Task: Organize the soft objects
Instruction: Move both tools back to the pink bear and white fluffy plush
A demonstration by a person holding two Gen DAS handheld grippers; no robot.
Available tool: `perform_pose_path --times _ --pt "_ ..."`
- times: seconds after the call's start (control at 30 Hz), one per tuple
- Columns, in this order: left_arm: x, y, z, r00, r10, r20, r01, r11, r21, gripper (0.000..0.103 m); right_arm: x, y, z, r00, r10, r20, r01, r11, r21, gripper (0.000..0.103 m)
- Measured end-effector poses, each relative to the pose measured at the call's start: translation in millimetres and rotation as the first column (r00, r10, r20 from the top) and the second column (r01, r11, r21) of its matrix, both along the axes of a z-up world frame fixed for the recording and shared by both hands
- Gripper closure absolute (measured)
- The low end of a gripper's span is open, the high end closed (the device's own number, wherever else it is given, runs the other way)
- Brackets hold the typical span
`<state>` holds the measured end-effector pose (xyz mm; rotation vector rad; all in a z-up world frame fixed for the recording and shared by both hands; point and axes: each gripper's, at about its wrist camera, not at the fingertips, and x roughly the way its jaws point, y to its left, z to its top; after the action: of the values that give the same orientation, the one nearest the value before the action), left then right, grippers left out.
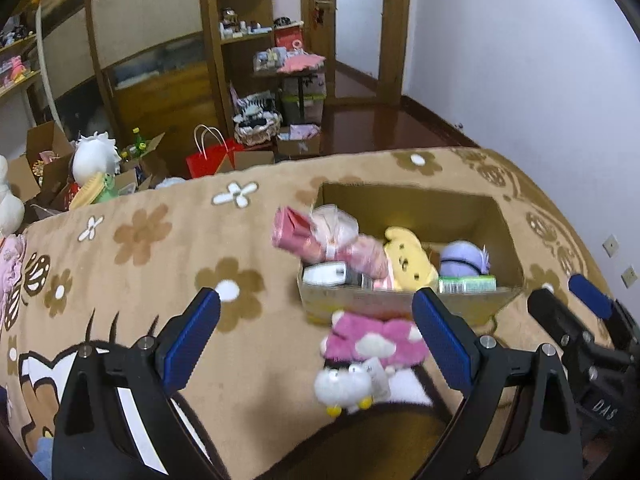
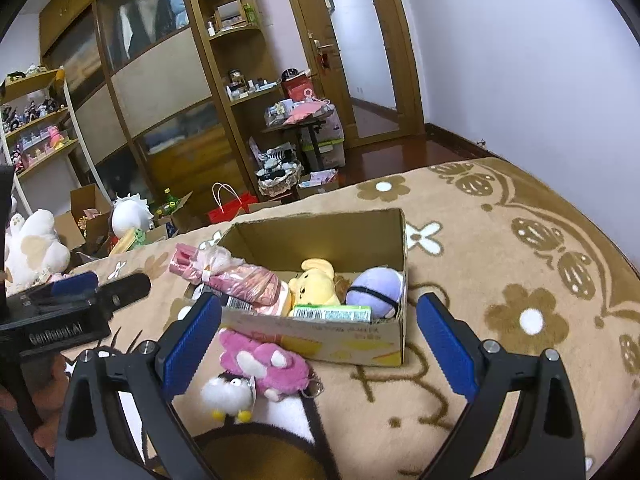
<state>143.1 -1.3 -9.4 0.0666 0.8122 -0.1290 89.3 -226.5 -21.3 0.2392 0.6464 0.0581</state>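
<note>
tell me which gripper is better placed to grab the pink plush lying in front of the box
Left, by a small margin. The pink plush lies between the open left gripper's fingers; in the right gripper's view it sits toward the left finger. Both grippers are empty.

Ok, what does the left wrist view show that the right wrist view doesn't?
Left wrist view only: the right gripper at its right edge, jaws open.
Right wrist view only: the left gripper at its left edge, and a toy shelf beyond it.
Both: the cardboard box with the yellow plush and purple plush inside, the pink plush and white plush lying on the blanket in front.
</note>
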Motion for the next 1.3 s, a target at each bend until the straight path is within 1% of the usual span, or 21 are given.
perform_pose_path --times 0.23,0.43,0.63,0.93,1.07,1.2,1.23,1.3 --pt "-1 6 -20 0.999 -0.013 -0.035 0.013 1.000 0.011 0.007 1 2 -18 0.999 0.005 -0.047 -0.004 1.000 0.018 0.001" --pt "6 17 -41 0.997 0.003 -0.080 -0.005 0.999 -0.033 0.007 6 2 -37 0.996 0.009 -0.085 -0.006 0.999 0.035 0.001" --pt "13 20 -59 0.993 -0.017 -0.114 0.011 0.999 -0.051 0.007 13 5 -56 0.992 0.019 -0.124 -0.014 0.999 0.045 0.001" --pt "22 16 -85 0.984 -0.058 -0.166 0.049 0.997 -0.058 0.007 27 13 -79 0.987 0.062 -0.149 -0.049 0.995 0.092 0.001" --pt "27 17 -98 0.979 -0.058 -0.194 0.047 0.997 -0.061 0.007 32 17 -84 0.985 0.081 -0.151 -0.067 0.993 0.093 0.001" --pt "31 18 -109 0.973 -0.070 -0.220 0.053 0.995 -0.082 0.007 38 19 -88 0.982 0.112 -0.154 -0.096 0.990 0.103 0.001" --pt "32 18 -111 0.972 -0.076 -0.224 0.058 0.995 -0.085 0.007 39 20 -89 0.981 0.121 -0.154 -0.104 0.988 0.110 0.001" --pt "34 17 -116 0.968 -0.085 -0.235 0.065 0.994 -0.089 0.007 43 22 -91 0.978 0.136 -0.156 -0.118 0.986 0.122 0.008"
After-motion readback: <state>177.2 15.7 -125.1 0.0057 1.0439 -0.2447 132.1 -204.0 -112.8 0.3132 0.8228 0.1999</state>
